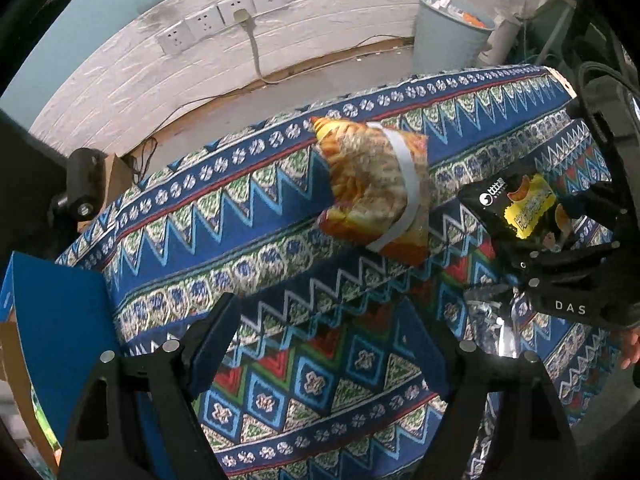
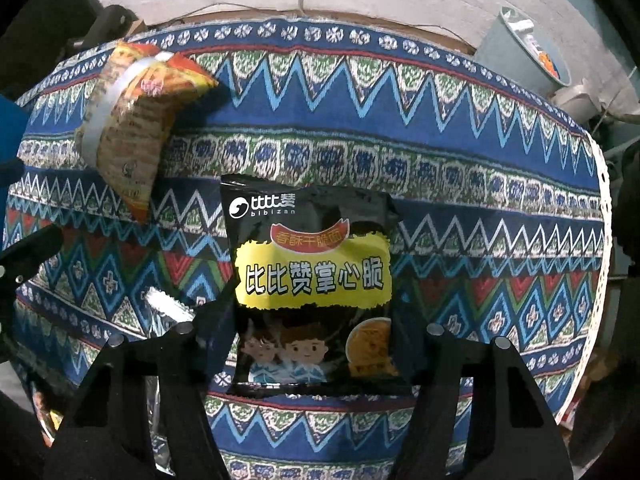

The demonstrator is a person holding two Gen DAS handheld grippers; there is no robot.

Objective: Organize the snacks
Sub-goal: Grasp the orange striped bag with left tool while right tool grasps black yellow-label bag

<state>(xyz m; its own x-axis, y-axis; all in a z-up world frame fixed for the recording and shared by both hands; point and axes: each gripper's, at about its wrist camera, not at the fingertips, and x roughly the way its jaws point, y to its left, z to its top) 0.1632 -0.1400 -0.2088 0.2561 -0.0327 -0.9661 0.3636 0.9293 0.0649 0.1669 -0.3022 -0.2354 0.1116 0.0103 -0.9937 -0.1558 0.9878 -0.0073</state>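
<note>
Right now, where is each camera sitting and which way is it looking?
Left wrist: on the left gripper, looking down at the patterned cloth and orange snack bag; its own fingers, the right gripper and a fingertip show.
Right wrist: on the right gripper, looking down at the black snack bag between its fingers.
Shared: both bags, the cloth, the grey bin.
</note>
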